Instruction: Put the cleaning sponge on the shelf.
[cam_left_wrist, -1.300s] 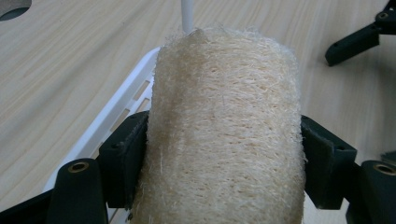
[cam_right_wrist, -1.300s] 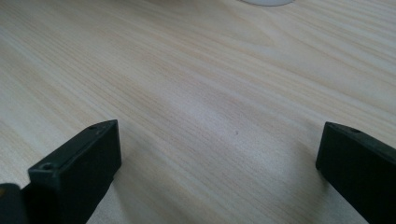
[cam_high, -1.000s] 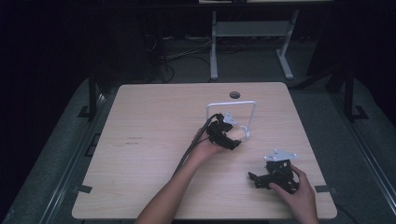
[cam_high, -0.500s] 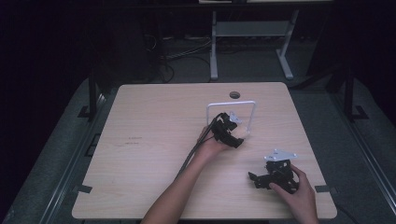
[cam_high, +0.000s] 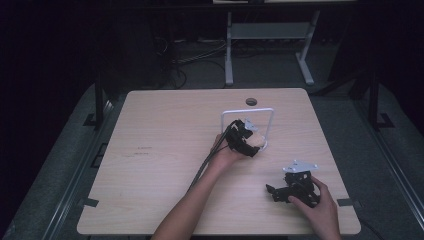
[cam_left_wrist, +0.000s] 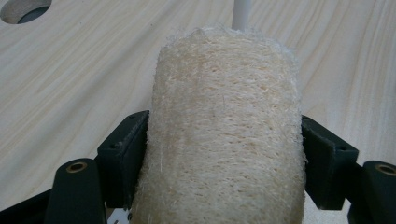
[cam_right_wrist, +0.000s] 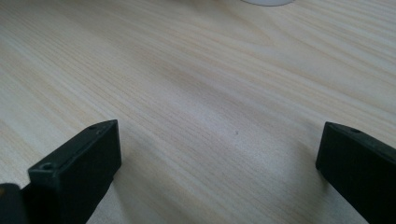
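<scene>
Broad pale wooden table (cam_high: 165, 165), round cable hole (cam_high: 251, 101) near the far edge. Standing right of centre, a white wire frame (cam_high: 248, 111), thin upright posts joined by a top bar, round white base just beside the left gripper.

Left gripper (cam_high: 248, 141) held at the foot of that frame, forearm reaching in from the bottom edge, black cable trailing back along the arm. Clamped between its two black jaws, a loofah sponge (cam_left_wrist: 224, 135): pale, fibrous, roughly cylindrical, wide enough to keep the jaws well apart. In the left gripper view, both pads pressed flat against the sponge's sides, the sponge running forward past the fingertips, one white post of the frame rising just behind its far end. In the high view, only a small pale end of the sponge visible beyond the jaws, close above the tabletop, near the frame's base.

Right gripper (cam_high: 286, 192) well apart, near the table's right front corner, grey plate on top. In the right gripper view, jaws spread wide, nothing between them, bare wood below.
</scene>
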